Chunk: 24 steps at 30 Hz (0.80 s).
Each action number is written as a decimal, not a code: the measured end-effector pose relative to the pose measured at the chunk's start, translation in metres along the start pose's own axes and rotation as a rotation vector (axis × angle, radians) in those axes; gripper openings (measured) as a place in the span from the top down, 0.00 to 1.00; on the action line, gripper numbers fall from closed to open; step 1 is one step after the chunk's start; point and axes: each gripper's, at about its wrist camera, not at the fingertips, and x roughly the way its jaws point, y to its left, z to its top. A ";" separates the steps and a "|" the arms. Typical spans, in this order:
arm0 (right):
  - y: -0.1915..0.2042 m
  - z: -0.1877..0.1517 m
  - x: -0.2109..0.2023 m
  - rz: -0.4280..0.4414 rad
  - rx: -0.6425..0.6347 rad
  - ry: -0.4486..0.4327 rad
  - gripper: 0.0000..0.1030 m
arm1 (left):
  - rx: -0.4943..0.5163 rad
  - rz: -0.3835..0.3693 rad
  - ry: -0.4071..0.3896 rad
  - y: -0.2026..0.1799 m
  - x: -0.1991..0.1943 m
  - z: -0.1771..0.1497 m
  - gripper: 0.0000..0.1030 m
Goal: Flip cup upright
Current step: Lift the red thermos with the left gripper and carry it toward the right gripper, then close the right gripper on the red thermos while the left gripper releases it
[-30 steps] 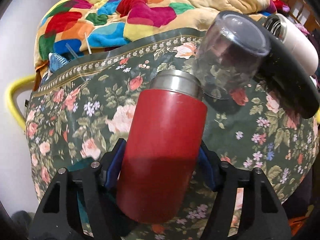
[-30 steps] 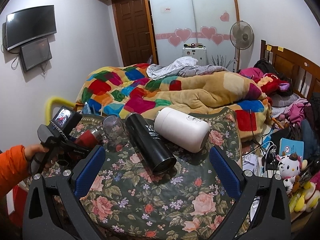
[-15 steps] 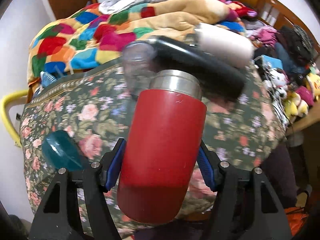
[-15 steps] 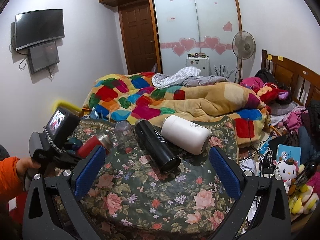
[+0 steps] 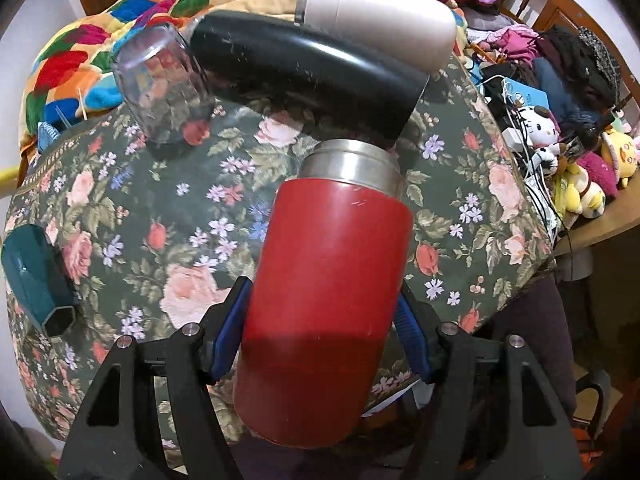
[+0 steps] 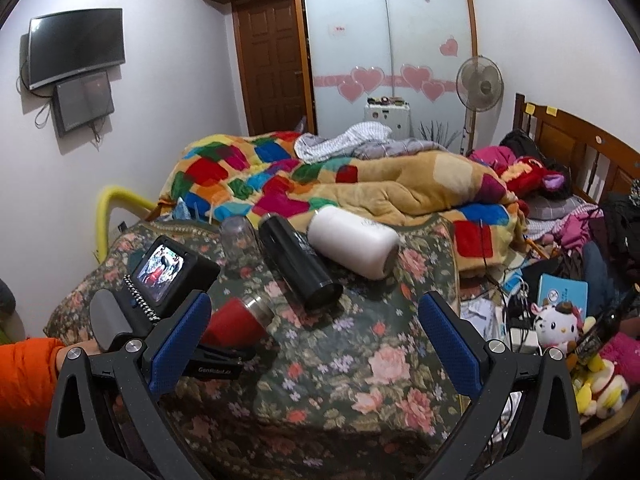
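Note:
My left gripper (image 5: 320,340) is shut on a red cup with a steel rim (image 5: 328,288), held tilted above the floral tablecloth (image 5: 160,220), its mouth pointing away from me. The red cup also shows in the right wrist view (image 6: 236,322), lying nearly level in the left gripper (image 6: 216,356). My right gripper (image 6: 314,344) is open and empty, held back over the near part of the table.
A black flask (image 5: 312,76) and a white flask (image 5: 376,20) lie on their sides at the table's far end. A clear glass (image 5: 164,88) stands upside down at far left. A teal hexagonal cup (image 5: 36,280) lies at the left edge. Bed, toys and cables surround the table.
My left gripper has swung right and lifted with the red cup, bringing the black and white flasks into view. The right gripper has drawn back and risen a little.

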 end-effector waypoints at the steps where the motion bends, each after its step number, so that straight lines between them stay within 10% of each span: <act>1: -0.001 -0.001 0.001 -0.001 0.002 0.005 0.00 | -0.003 0.003 -0.001 -0.001 0.001 -0.001 0.35; 10: 0.002 -0.009 0.011 -0.006 -0.005 0.047 0.00 | -0.014 0.028 -0.021 0.002 0.012 -0.007 0.34; 24: 0.019 -0.010 0.062 0.084 0.051 0.182 0.00 | -0.063 0.056 -0.260 0.030 -0.065 -0.039 0.32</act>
